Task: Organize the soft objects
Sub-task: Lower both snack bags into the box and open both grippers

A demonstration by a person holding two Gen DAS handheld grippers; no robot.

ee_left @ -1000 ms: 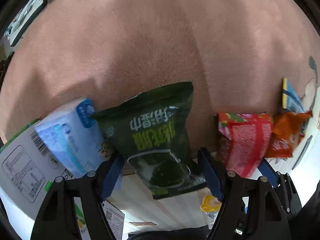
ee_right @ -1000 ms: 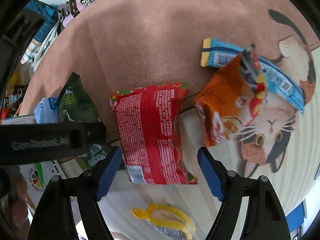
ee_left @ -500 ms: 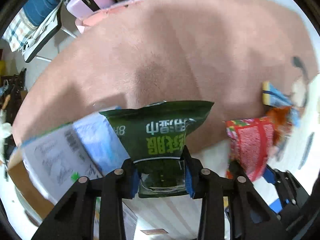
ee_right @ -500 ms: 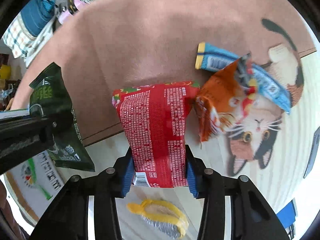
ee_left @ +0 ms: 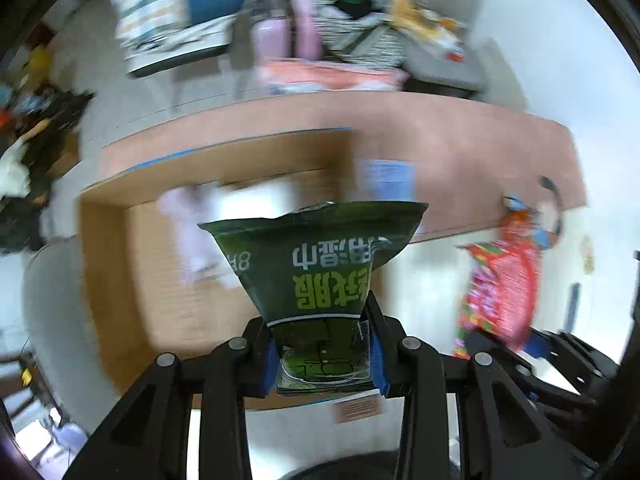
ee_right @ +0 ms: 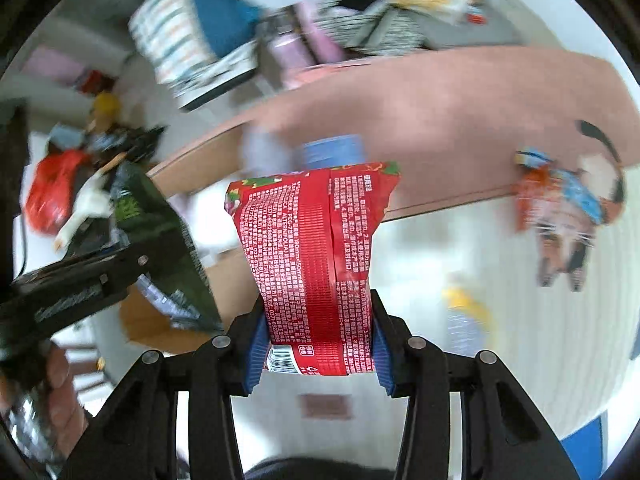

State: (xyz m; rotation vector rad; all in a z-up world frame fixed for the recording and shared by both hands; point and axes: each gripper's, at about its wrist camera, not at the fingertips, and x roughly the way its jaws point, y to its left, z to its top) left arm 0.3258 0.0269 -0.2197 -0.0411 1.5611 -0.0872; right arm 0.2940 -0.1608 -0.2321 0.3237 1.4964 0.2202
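Gripping low, the left gripper (ee_left: 323,354) is clenched on the bottom edge of the green packet (ee_left: 320,264) at frame centre, so the bag stands free above its fingers. Likewise the right gripper (ee_right: 320,354) clamps the red packet (ee_right: 316,256) by its lower end. Beyond, the open cardboard box (ee_left: 120,264) fills the left middle, probably their destination; an orange packet (ee_right: 536,196) lies at far right on the pink rug (ee_right: 460,92).

both grippers (ee_left: 324,354) (ee_right: 318,354) are black, blue-padded (silver screws at the joints).

Pink rug (ee_right: 460,92) on pale wood floor (ee_right: 500,300), cluttered behind.
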